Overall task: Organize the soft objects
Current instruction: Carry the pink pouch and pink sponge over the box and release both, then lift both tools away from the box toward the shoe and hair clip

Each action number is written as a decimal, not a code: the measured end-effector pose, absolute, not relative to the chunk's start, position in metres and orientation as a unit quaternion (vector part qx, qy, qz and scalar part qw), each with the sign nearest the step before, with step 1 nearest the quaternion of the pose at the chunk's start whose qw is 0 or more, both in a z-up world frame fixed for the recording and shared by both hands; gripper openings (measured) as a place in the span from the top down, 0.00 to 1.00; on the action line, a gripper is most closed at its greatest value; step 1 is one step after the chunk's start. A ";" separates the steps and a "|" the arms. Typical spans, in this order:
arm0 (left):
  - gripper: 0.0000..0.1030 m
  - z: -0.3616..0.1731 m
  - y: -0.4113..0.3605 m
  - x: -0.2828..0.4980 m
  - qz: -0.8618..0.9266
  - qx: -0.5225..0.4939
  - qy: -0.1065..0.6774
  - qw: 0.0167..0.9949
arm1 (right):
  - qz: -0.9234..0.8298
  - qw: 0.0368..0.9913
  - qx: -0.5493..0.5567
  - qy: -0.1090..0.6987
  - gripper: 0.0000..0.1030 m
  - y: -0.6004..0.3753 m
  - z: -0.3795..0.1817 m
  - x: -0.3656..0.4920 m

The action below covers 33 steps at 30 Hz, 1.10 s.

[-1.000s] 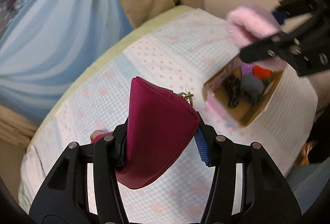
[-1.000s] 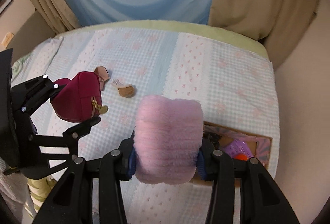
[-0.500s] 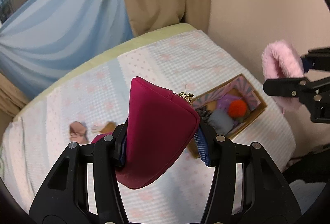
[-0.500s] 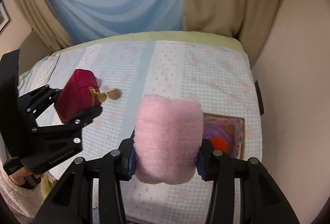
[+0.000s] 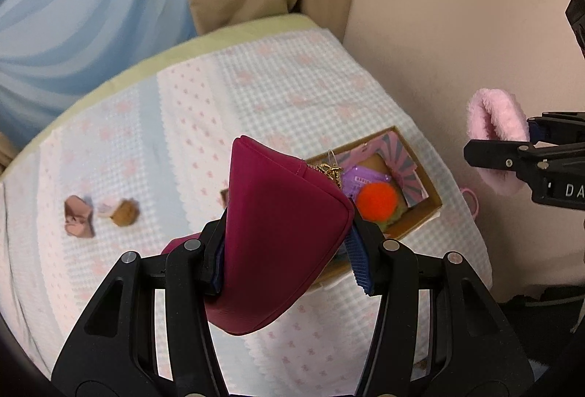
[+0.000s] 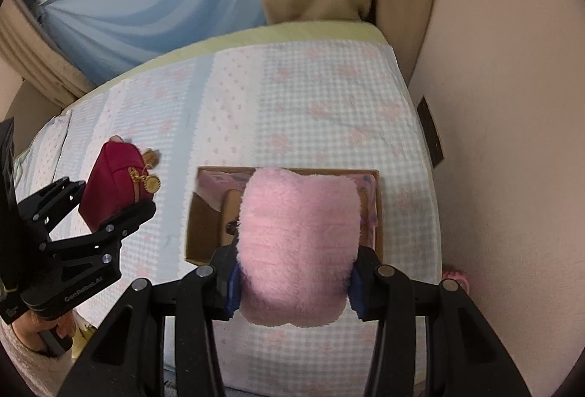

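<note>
Inside the cardboard box (image 5: 429,199), an orange pompom (image 5: 376,201) touches a purple packet (image 5: 360,177).

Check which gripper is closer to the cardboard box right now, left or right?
Right, probably. The right gripper, shut on the pink fluffy item, hangs over the cardboard box. The left gripper, shut on the magenta pouch, sits off the box's left side.

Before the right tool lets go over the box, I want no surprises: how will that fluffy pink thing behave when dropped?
The pink plush bulges between the right tool's fingers, so it is probably soft and floppy. It looks light for its bulk. Being fuzzy, it likely won't roll or bounce far, though it may sit proud of the already part-filled box.
</note>
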<state>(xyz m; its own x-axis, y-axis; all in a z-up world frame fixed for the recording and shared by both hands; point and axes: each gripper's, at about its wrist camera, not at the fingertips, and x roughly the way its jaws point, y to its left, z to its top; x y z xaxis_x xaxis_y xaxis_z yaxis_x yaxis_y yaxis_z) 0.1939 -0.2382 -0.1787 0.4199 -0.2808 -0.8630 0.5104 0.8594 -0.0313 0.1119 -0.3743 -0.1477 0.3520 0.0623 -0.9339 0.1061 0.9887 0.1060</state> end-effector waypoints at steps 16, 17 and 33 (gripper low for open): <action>0.52 -0.320 -0.268 0.241 -0.172 0.076 0.616 0.765 | 0.006 0.750 0.164 0.641 0.59 -0.408 -0.279 0.166; 0.52 -0.327 -0.270 0.242 -0.171 0.081 0.621 0.761 | 0.008 0.744 0.173 0.645 0.59 -0.407 -0.287 0.171; 0.00 -0.336 -0.280 0.239 -0.185 0.123 0.614 0.757 | 0.009 0.737 0.239 0.633 0.00 -0.418 -0.317 0.181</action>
